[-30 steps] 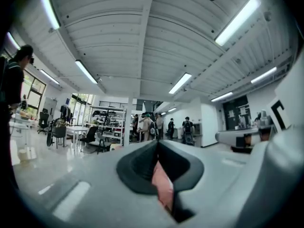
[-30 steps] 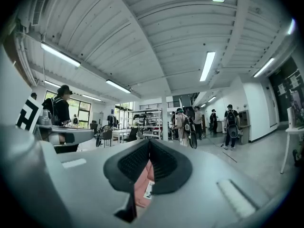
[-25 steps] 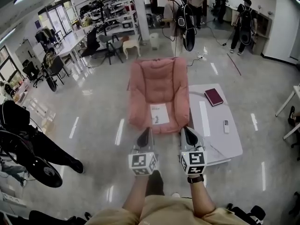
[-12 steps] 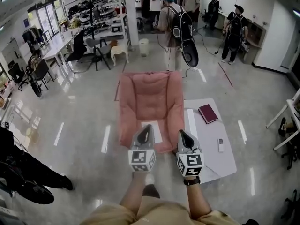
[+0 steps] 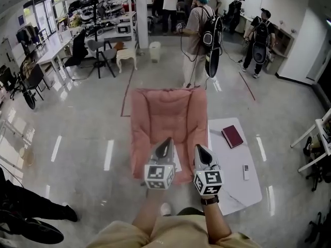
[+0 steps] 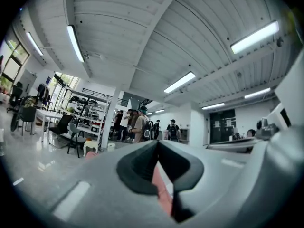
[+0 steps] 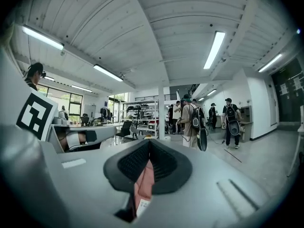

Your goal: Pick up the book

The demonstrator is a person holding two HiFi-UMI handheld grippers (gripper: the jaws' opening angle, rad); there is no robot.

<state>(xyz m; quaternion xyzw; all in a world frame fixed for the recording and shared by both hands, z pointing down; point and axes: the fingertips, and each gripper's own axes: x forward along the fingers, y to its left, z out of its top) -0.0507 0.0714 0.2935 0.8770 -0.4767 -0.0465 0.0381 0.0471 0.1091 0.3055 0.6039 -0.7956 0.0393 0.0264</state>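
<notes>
A dark red book (image 5: 232, 136) lies flat on the far part of a low white table (image 5: 232, 185), right of a pink armchair (image 5: 168, 118). My left gripper (image 5: 168, 140) and right gripper (image 5: 199, 148) are held side by side in front of me, level, over the armchair's front edge, well short of the book. Both are shut with nothing between the fingers. In the left gripper view the gripper (image 6: 157, 144) has its jaws closed, and the right gripper view shows the right gripper (image 7: 149, 141) the same. A white booklet (image 5: 177, 161) on the seat is mostly hidden by the left gripper.
A small white remote (image 5: 246, 172) lies on the table near its right side. Several people with backpacks (image 5: 204, 25) stand beyond the armchair. Desks and chairs (image 5: 95, 43) fill the back left. Another white table's legs (image 5: 315, 143) show at the right edge.
The armchair and table have come nearer and lower in the head view. Both grippers stayed shut and side by side, and now cover the booklet on the seat.
</notes>
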